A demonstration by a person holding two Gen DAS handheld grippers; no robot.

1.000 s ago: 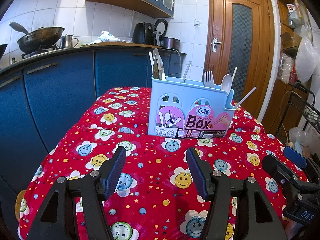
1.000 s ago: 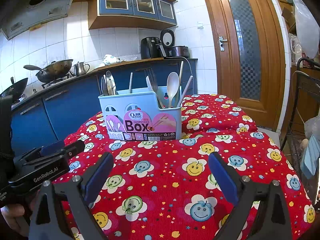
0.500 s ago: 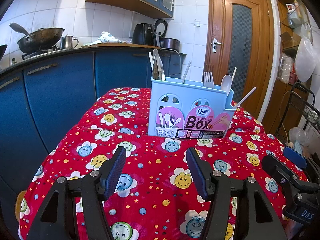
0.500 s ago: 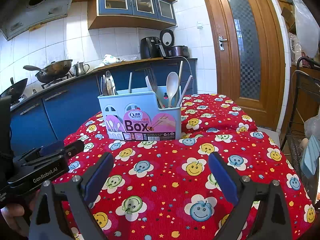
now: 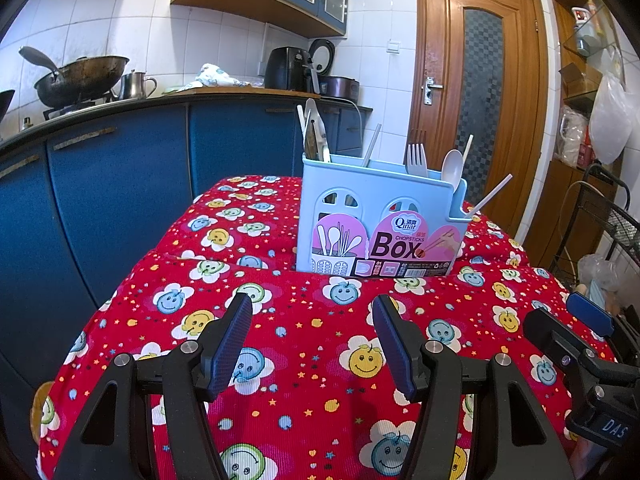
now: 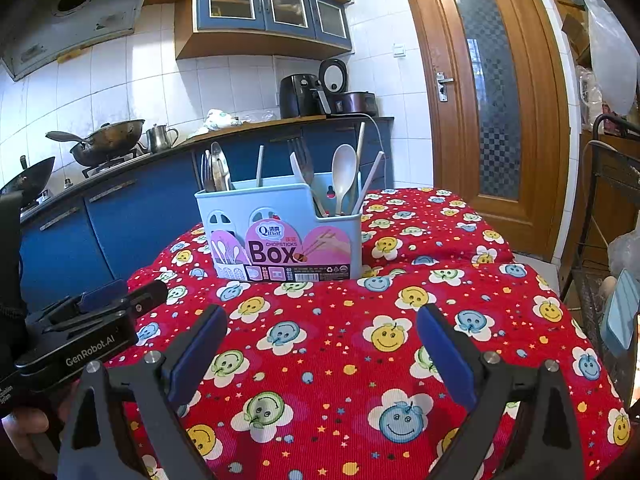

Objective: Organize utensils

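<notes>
Table (image 5: 304, 360) under its red smiley-flower cloth looks bare of loose utensils from where I sit; I judge the sorting done or nearly so. Pale blue plastic chopsticks box (image 5: 380, 216) stands upright mid-table, well ahead of both grippers, holding the white plastic spoon (image 6: 344, 176), metal fork (image 6: 302, 160), white fork (image 5: 415, 158), chopsticks and flatware. Left gripper (image 5: 312, 340) apart, empty. Right gripper (image 6: 320, 348) wide apart, empty. Box dividers hidden; far table edge behind it unseen; near edge cut off.
</notes>
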